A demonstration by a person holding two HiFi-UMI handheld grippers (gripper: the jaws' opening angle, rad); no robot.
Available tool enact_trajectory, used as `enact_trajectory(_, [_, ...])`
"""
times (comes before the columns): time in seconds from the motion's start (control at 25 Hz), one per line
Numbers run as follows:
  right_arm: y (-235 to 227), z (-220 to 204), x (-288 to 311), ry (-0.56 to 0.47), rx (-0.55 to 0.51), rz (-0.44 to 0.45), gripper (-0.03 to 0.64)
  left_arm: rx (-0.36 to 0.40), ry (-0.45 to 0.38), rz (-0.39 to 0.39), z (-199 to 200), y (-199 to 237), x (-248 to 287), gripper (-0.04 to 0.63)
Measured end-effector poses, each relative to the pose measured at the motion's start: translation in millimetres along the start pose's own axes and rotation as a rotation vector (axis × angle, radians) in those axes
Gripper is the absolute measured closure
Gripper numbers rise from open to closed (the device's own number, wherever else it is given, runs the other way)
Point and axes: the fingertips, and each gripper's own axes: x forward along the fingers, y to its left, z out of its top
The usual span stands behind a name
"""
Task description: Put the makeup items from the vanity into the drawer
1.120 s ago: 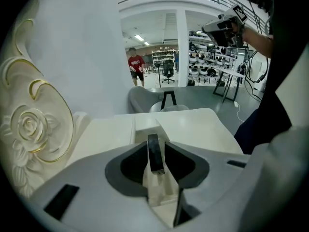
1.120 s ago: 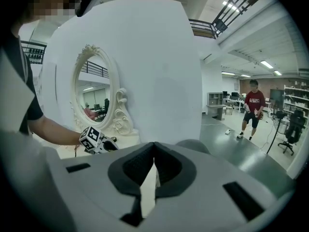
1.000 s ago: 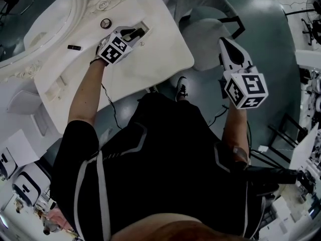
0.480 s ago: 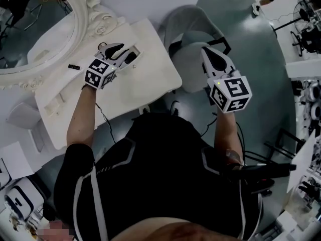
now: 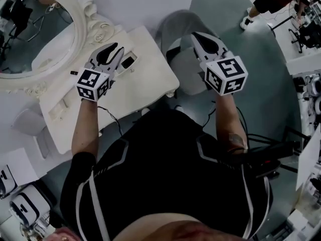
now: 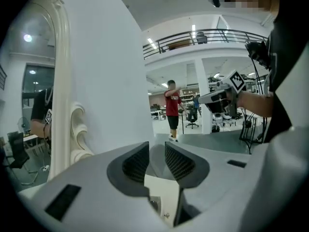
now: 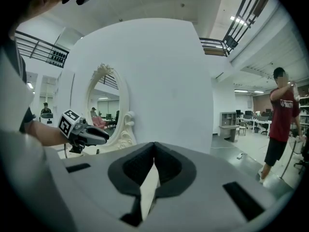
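While the left gripper hangs over the back of the white counter, close to the ornate frame of the oval mirror, its fingers stand a little apart with nothing between them. Just beside its tips, a dark flat item lies in a shallow recess in the counter top; whether that recess is the drawer cannot be told. A small black stick lies on the counter at the foot of the mirror, on the other side of the left gripper. The right gripper is held off the counter's edge, above a grey chair, with its fingers closed together and empty. A person in a red shirt stands well apart on the floor.
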Motion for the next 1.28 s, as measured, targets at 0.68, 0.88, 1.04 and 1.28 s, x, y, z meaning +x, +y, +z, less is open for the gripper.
enact_trajectory(0.68, [-15, 46, 26, -0.092, -0.003, 0.041, 0.612, -0.182, -0.204, 0.290, 73, 31, -48, 0.577])
enact_trajectory(0.88, [-14, 47, 27, -0.085, -0.010, 0.049, 0.611, -0.234, -0.259, 0.279, 89, 31, -56, 0.591])
enact_trajectory(1.04, [-13, 47, 27, -0.083, -0.003, 0.049, 0.612, -0.218, -0.254, 0.310, 92, 37, -63, 0.591])
enact_trajectory(1.28, [-16, 46, 28, -0.069, 0.000, 0.028, 0.612, -0.250, -0.231, 0.324, 88, 45, -63, 0.592])
